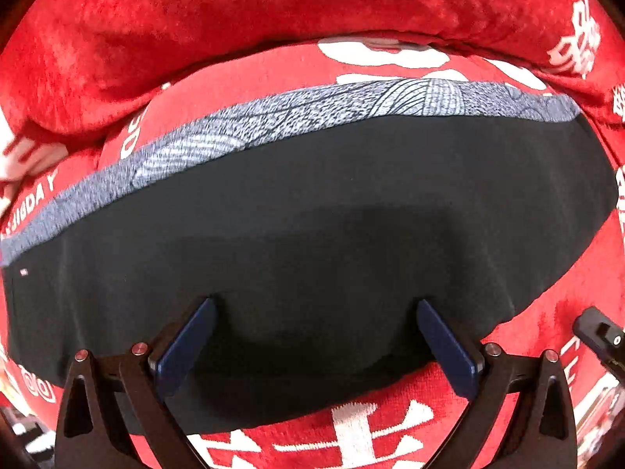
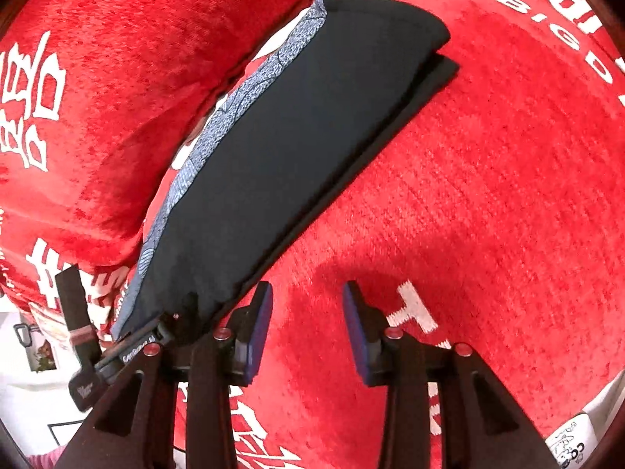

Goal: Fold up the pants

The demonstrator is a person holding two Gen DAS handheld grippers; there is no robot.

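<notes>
Left wrist view, nearest first: the left gripper (image 1: 316,332) points down at the cloth with its two blue pads (image 1: 183,351) spread wide and nothing between them but the fabric lying below; the jaws stand open and grip nothing. Beneath and beyond them lies the folded pants (image 1: 312,203), a dark slab spanning most of the middle of the frame from left edge to right. Along its far edge runs a grey-and-white patterned band (image 1: 273,121), curving from lower left to upper right. Under everything is a red blanket (image 1: 547,332) with white lettering, which bunches into a thick roll across the top of the frame. At the right edge, a dark part of the other tool (image 1: 597,332) pokes in.

Right wrist view: the right gripper (image 2: 308,308) sits at bottom centre, its jaws parted and empty over bare red blanket (image 2: 488,195), just right of the near end of the pants (image 2: 304,125). The pants run diagonally from lower left to the top centre, layers stacked with a lower edge showing on the right side, the patterned band (image 2: 234,105) on their left. Part of the left tool (image 2: 78,332) rests at the lower left, touching the near end.
</notes>
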